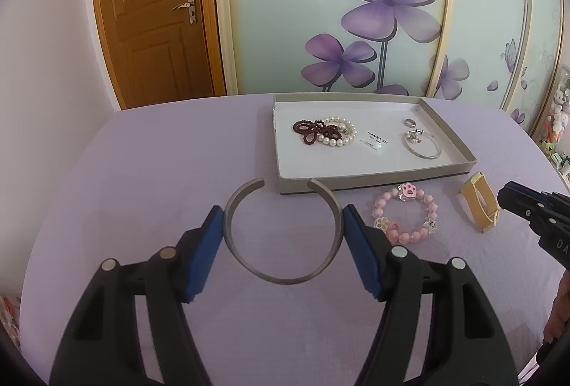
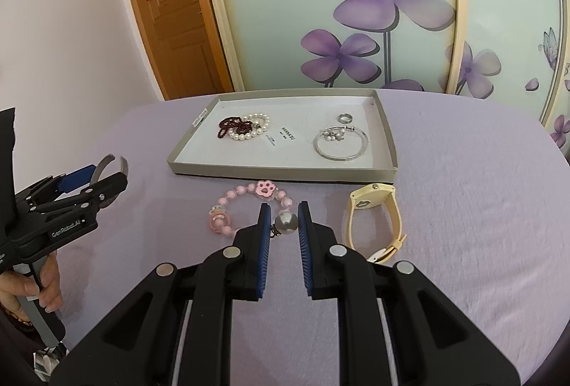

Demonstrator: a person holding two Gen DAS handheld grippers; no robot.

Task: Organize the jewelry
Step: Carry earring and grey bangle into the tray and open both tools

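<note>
The left gripper [image 1: 283,240] holds a grey open cuff bangle [image 1: 281,229] between its two blue pads, one pad pressing on each side of the band, so the jaws stand fairly wide around it; the gap of the cuff points away from the gripper, toward 12 o'clock, and it reaches up to the near wall of the shallow cardboard tray [image 1: 374,181] in the left wrist view. The right gripper [image 2: 284,225] is closed narrow on a small silver-grey ball [image 2: 286,221] that has a little metal clasp at its left side. Just behind this ball, at 12 o'clock from the right gripper, the pink bead bracelet [image 2: 228,199] with a paw charm lies on the lilac cloth of the bench [image 2: 463,193], and part of it is hidden by the fingers. At about 2 o'clock from the right gripper lies a pale yellow watch [image 2: 374,207], near the tray's front wall. Inside the tray, toward 11 o'clock, a dark red bead string [image 2: 233,127] touches a white pearl bracelet [image 2: 256,127]; toward 1 o'clock a thin silver bangle [image 2: 340,145] lies with a small silver ring [image 2: 345,117] just beyond it. A hand [image 2: 35,286] holds the left gripper's handle at 9 o'clock in the right wrist view.
</note>
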